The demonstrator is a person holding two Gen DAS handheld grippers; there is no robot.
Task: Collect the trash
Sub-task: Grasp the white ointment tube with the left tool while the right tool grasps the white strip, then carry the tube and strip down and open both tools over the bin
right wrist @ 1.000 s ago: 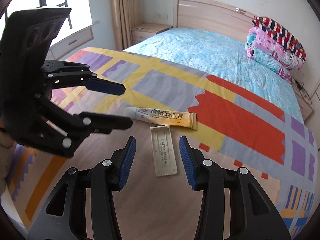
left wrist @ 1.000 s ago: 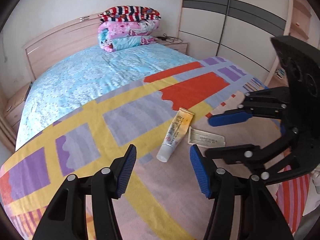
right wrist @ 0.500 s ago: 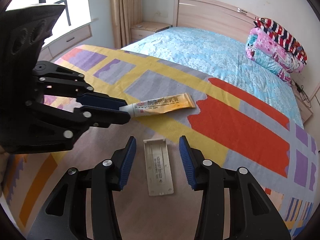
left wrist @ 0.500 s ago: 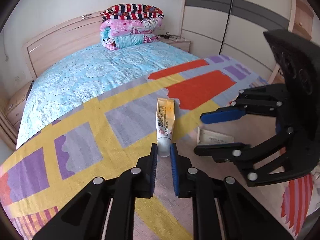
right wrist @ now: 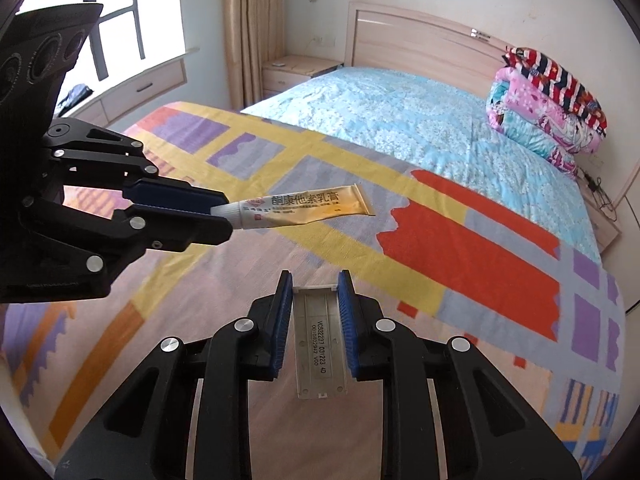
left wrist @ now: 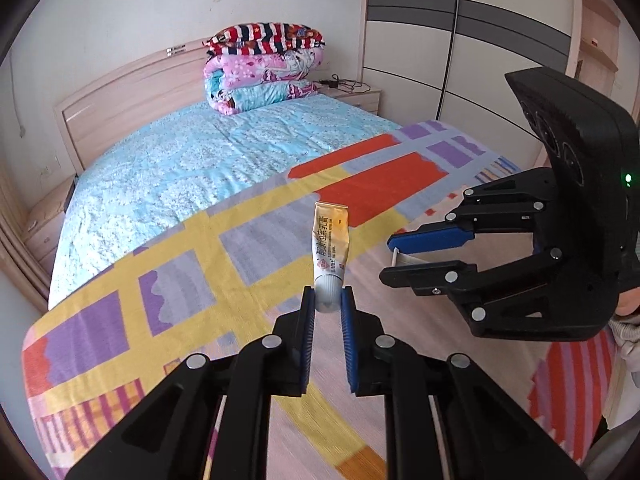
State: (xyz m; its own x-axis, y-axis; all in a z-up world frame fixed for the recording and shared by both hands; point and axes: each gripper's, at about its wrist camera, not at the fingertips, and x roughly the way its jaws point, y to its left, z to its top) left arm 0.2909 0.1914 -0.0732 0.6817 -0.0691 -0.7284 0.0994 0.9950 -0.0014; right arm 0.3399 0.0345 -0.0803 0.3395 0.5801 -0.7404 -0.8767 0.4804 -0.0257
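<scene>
While the ointment tube is lifted clear of the bed, its white cap end sits pinched between the blue pads of the left gripper, and its yellow crimped end points away toward the far side of the room. In the right wrist view the same tube sticks out almost level from that gripper, above the patchwork blanket.

Near the tube, to the right of it, the pale plastic cover with a printed label is clamped by its two long edges between the pads of the right gripper. Whether it touches the blanket, I cannot tell. From the left wrist view only a thin white edge of this cover shows between the fingers of the right gripper.

Further away the bed has a light blue sheet. A stack of folded quilts lies at the far end against the wooden headboard.
</scene>
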